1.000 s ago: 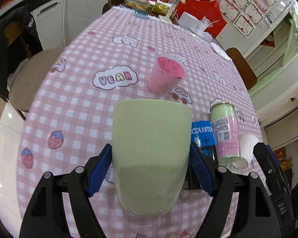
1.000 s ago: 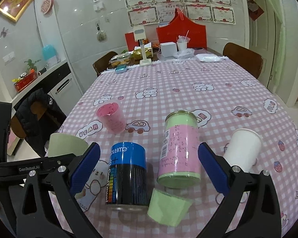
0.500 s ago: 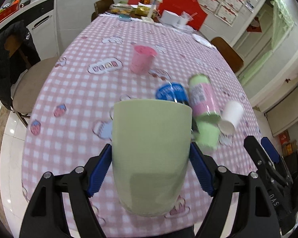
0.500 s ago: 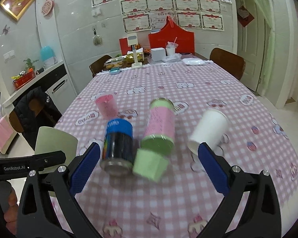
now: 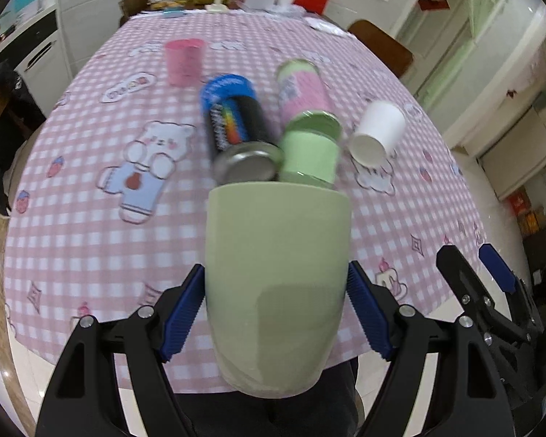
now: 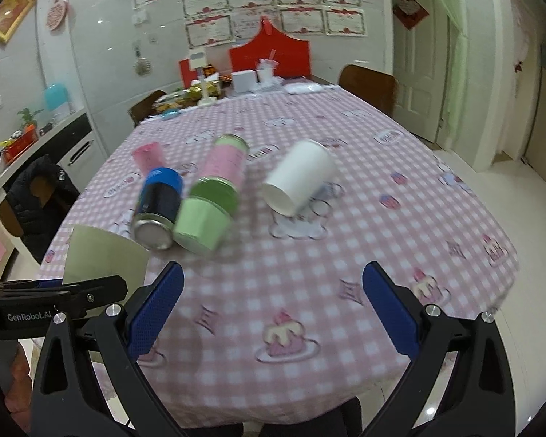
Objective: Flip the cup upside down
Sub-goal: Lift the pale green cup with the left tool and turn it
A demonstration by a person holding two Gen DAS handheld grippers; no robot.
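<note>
Lifted clear of table point(image 5: 72, 218): green cup point(image 5: 276, 284) clamped in left claw point(image 5: 276, 313); right claw point(image 6: 273, 309) agape, empty; inversion next.

Pale green cup point(image 5: 276, 284), plain and smooth, tapering to a rounded base. Held off the bench point(image 5: 91, 225), base toward the camera, mouth pointing away. Pinched at mid-wall between blue fingers point(image 5: 184, 315).
</note>
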